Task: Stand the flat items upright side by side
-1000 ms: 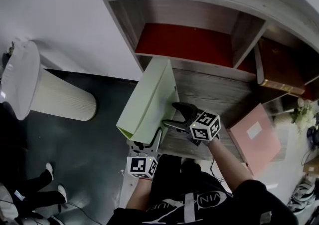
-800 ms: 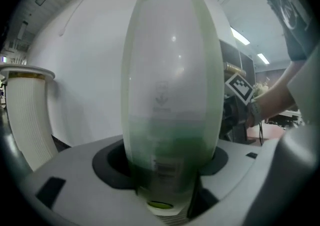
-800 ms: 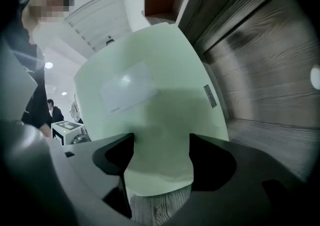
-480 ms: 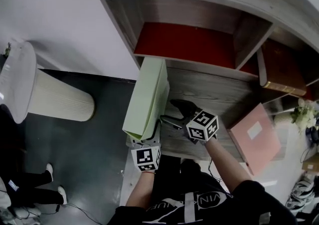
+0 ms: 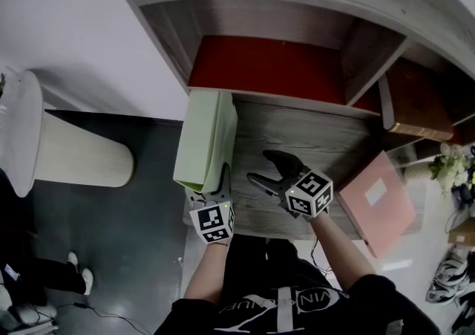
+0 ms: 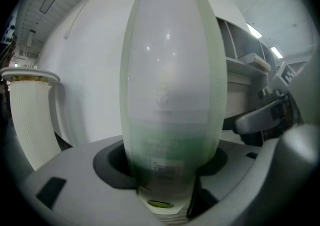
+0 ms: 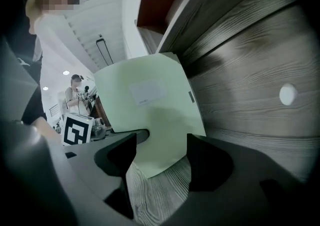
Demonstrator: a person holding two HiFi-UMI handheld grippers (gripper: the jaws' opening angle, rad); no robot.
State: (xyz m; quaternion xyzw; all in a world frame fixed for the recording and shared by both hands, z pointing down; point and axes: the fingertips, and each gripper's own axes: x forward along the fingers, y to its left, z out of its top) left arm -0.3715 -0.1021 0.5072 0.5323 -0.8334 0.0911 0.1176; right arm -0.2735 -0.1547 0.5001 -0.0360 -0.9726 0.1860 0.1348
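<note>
Grip, left: the left gripper (image 5: 220, 180) has its fingers pinching the lower edge of the pale green folder (image 5: 202, 137). Holding it low lets the whole sheet rise free above the fingers.
Folder position: on edge and close to upright at the left end of the grey wooden shelf (image 5: 319, 140), centre-left of the head view, below the red-backed compartment (image 5: 274, 66).
Placement reason: judged to be the start of the row, set at the shelf end so the next item can stand beside it.
Grip, right: the right gripper (image 5: 267, 169) has its fingers spread, and they have just been closing. The folder's lower corner shows in the gap ahead, unpressed. The gripper waits just beside the folder, probably to steady its face.
Remaining item: the pink folder (image 5: 378, 203) lies flat at the right of the frame, well apart and not yet stood up.
Risk: the thin folder may bow or tip once it is released.
</note>
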